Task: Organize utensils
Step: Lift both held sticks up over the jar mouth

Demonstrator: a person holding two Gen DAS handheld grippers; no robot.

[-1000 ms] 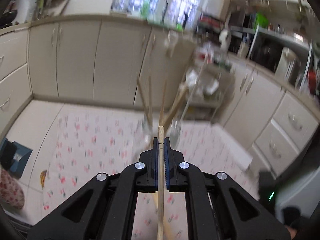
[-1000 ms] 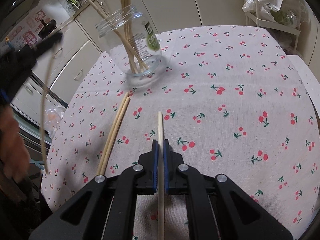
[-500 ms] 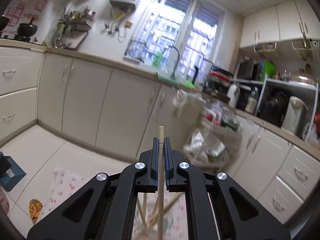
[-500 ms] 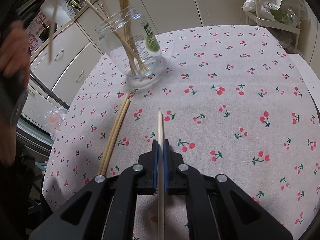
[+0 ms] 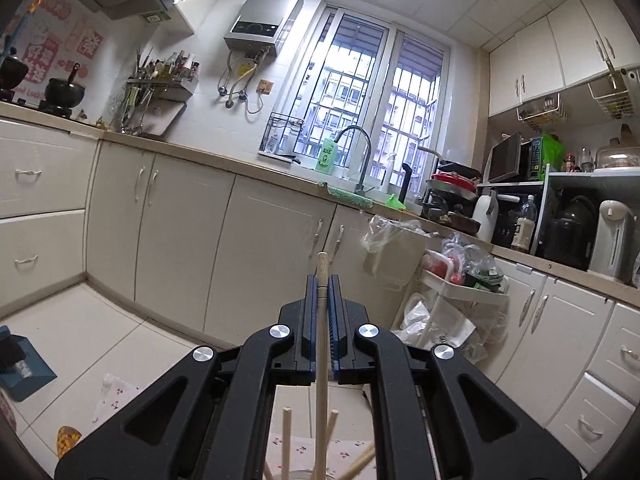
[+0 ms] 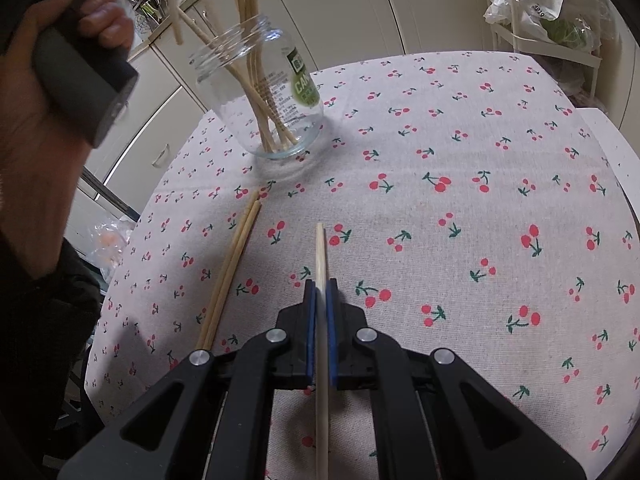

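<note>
The cherry-print tablecloth [image 6: 460, 208] lies bare across its right and far-right parts. At far left stands the glass jar [image 6: 260, 96], chopsticks fanning out above its mouth; two loose chopsticks [image 6: 230, 272] lie near left, and the left hand [image 6: 48, 92] blocks the upper left.

A cherry-print tablecloth [image 6: 460, 208] is covering the table, with beige base cabinets [image 5: 256, 240] running along the wall behind it. A water heater [image 5: 262, 20] is hanging left of the barred window [image 5: 372, 120], and a curved tap [image 5: 358, 156] with a green soap bottle [image 5: 326, 156] beside it is standing on the counter below. A white trolley [image 5: 460, 292] holding bagged produce is sitting against the cabinets, and a white thermo pot [image 5: 612, 240] is resting on the right-hand counter
</note>
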